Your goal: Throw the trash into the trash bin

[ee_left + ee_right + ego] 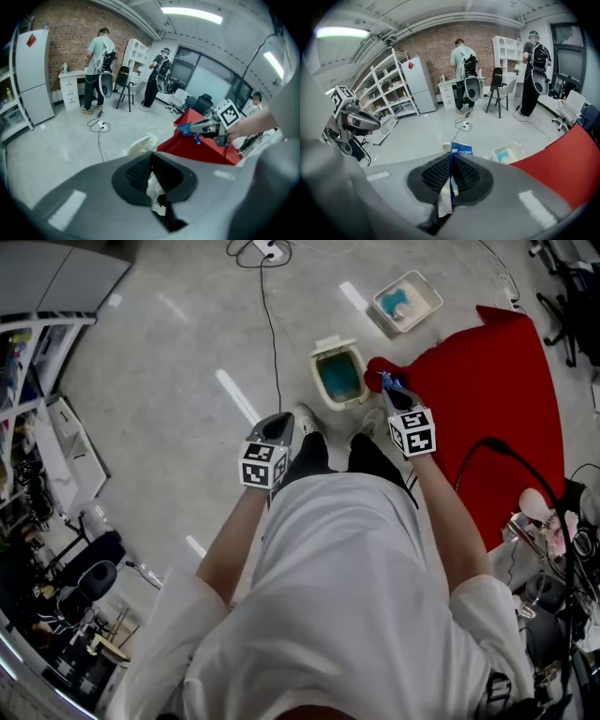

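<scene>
The trash bin (338,375) is small and white, with its lid up and a blue-green liner, and stands on the floor just ahead of my feet. My right gripper (388,385) is shut on a flat blue-and-white wrapper (460,150), which it holds just right of the bin beside the red cloth. Left of the bin and nearer to me, my left gripper (280,425) is shut on a crumpled white scrap (153,186). The left gripper view shows the bin (144,141) past the jaws and the right gripper (192,129) with its wrapper.
A red-covered table (497,399) fills the right side. A white tray (408,300) with blue contents lies on the floor beyond the bin. A black cable (271,324) runs to a power strip. Two people (465,75) stand at desks by the brick wall. Shelves (28,409) line the left.
</scene>
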A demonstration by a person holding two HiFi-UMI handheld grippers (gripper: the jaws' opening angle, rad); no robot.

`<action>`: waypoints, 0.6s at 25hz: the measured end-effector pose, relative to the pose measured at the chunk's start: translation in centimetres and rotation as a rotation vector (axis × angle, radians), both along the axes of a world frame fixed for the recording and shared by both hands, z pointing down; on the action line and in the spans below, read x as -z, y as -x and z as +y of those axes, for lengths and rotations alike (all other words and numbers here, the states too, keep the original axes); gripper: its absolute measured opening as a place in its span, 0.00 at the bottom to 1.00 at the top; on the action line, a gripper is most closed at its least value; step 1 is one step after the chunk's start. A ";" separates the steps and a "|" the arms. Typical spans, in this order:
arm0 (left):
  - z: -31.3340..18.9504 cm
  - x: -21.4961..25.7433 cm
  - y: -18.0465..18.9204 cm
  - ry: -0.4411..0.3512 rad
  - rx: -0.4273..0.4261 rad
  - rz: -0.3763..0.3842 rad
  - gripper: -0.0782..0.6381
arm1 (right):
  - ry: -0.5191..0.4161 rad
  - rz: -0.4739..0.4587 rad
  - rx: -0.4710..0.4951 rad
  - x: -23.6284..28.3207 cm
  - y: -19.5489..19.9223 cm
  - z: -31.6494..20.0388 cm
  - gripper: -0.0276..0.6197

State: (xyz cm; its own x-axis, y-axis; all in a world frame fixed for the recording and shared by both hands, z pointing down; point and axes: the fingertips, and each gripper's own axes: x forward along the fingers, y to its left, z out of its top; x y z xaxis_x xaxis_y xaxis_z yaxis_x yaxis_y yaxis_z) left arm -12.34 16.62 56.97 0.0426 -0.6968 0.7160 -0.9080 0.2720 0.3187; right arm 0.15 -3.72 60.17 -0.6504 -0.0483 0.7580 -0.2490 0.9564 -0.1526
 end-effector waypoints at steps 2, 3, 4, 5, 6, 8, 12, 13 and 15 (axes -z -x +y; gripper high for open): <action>0.7 0.0 0.5 0.002 0.002 -0.001 0.12 | 0.044 -0.023 0.022 0.0 0.9 1.4 0.05; 1.1 0.0 0.8 0.003 0.005 -0.001 0.12 | 0.066 -0.034 0.036 0.0 1.4 2.2 0.05; 1.5 0.0 1.1 0.004 0.008 -0.002 0.12 | 0.083 -0.043 0.050 0.0 1.8 2.9 0.05; 1.9 -0.1 1.5 0.006 0.010 -0.002 0.12 | 0.095 -0.047 0.062 -0.1 2.3 3.5 0.05; 2.3 -0.3 1.8 0.008 0.013 0.000 0.12 | 0.105 -0.049 0.070 -0.1 2.7 3.9 0.05; 2.7 -0.7 2.4 0.012 0.017 0.003 0.12 | 0.120 -0.046 0.077 -0.4 3.3 4.4 0.05; 3.2 -1.4 3.3 0.018 0.020 0.001 0.12 | 0.137 -0.030 0.070 -1.4 4.2 4.7 0.05; 3.3 -1.6 3.5 0.019 0.019 -0.002 0.12 | 0.139 -0.027 0.068 -1.6 4.5 4.8 0.05; 3.5 -1.8 3.9 0.022 0.019 -0.004 0.12 | 0.141 -0.023 0.061 -1.9 5.0 5.0 0.05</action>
State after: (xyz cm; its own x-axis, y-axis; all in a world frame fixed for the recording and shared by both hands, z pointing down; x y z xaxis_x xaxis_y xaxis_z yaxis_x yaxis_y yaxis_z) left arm -16.21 20.11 58.73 0.0269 -0.6815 0.7314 -0.9040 0.2957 0.3088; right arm -4.81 1.27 62.06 -0.6665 0.0977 0.7391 -0.1855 0.9385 -0.2912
